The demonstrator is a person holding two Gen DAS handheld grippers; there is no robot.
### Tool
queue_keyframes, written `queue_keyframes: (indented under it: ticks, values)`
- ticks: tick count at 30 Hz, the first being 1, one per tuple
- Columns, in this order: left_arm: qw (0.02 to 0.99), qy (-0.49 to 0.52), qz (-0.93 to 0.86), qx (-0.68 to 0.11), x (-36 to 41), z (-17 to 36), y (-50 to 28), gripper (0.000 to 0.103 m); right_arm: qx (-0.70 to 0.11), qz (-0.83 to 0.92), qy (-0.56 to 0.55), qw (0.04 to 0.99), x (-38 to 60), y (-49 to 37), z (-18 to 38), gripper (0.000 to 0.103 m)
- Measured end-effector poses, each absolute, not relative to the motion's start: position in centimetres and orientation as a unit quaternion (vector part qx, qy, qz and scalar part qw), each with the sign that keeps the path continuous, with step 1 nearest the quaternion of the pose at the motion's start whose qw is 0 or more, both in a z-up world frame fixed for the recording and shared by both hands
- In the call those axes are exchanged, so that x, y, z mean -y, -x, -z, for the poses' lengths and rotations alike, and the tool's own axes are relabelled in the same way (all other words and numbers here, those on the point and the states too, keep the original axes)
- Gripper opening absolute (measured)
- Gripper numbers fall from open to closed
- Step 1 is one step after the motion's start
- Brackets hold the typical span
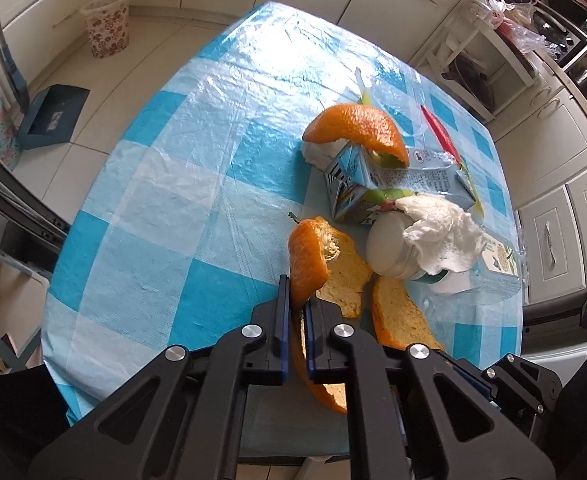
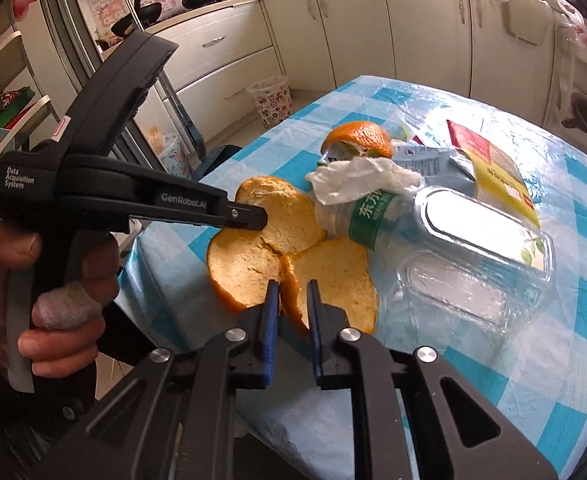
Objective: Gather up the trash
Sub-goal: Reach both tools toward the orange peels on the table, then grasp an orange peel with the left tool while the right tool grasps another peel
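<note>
Left gripper (image 1: pixel 298 306), low centre of its own view, is clamped narrow on a curled lobe of the large orange peel (image 1: pixel 308 266), judged a pinch to lift it off the table (image 1: pixel 141 208). Right gripper (image 2: pixel 292 300), lower centre of its view, stands nearly closed astride an upturned edge of the same peel; whether its pads bite cannot be told. Both taking one peel suggests the wide, floppy lobes need two holds.

Count: two peels, the second (image 1: pixel 357 130) atop the carton (image 1: pixel 393 184) centre right; one carton; one plastic bottle (image 2: pixel 433 232); two crumpled tissues (image 1: pixel 441 236); one bin (image 1: pixel 107 24) upper left, the likely destination
</note>
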State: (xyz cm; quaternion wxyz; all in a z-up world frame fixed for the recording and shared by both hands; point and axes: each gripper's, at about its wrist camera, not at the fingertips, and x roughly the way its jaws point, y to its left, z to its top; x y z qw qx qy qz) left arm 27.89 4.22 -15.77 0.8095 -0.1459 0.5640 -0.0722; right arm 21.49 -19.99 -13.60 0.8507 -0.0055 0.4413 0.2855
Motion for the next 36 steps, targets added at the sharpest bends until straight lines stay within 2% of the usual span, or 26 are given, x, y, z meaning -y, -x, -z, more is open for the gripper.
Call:
queue_keyframes:
  ticks: [1, 4, 6, 8, 10, 13, 19, 26, 36]
  values:
    - [0.808, 0.145, 0.069, -0.567, -4.2, 16.0, -27.9, 0.008, -0.441, -0.28, 0.01, 0.853, 19.9, -21.4, 13.7, 0.027]
    - [0.81, 0.134, 0.065, -0.567, -3.9, 16.3, -27.9, 0.011, -0.451, -0.277, 0.022, 0.848, 19.2, -21.8, 14.5, 0.029]
    - [0.814, 0.123, 0.063, -0.564, -3.5, 16.2, -27.9, 0.011, -0.452, -0.281, 0.023, 0.846, 19.2, -21.7, 14.4, 0.026]
    - [0.819, 0.114, 0.063, -0.559, -3.3, 16.1, -27.8, 0.01, -0.448, -0.288, 0.019, 0.846, 19.2, -21.5, 14.1, 0.013]
    - [0.826, 0.105, 0.064, -0.55, -3.1, 15.5, -27.5, 0.006, -0.441, -0.296, 0.007, 0.847, 19.5, -21.3, 13.6, 0.01]
    - [0.846, 0.087, 0.053, -0.523, -3.2, 13.9, -26.7, 0.005, -0.434, -0.315, -0.036, 0.843, 20.4, -20.9, 12.8, 0.007]
    - [0.865, 0.092, 0.044, -0.49, -4.7, 10.9, -25.0, 0.005, -0.411, -0.349, -0.128, 0.833, 22.9, -19.8, 11.1, 0.007]
    - [0.889, 0.076, 0.063, -0.447, -3.7, 6.7, -21.8, 0.005, -0.37, -0.339, -0.175, 0.847, 25.9, -17.2, 9.0, 0.007]
    - [0.9, 0.065, 0.155, -0.403, 5.1, 1.1, -20.0, 0.005, -0.304, -0.231, -0.226, 0.896, 34.5, -15.2, 6.7, 0.007]
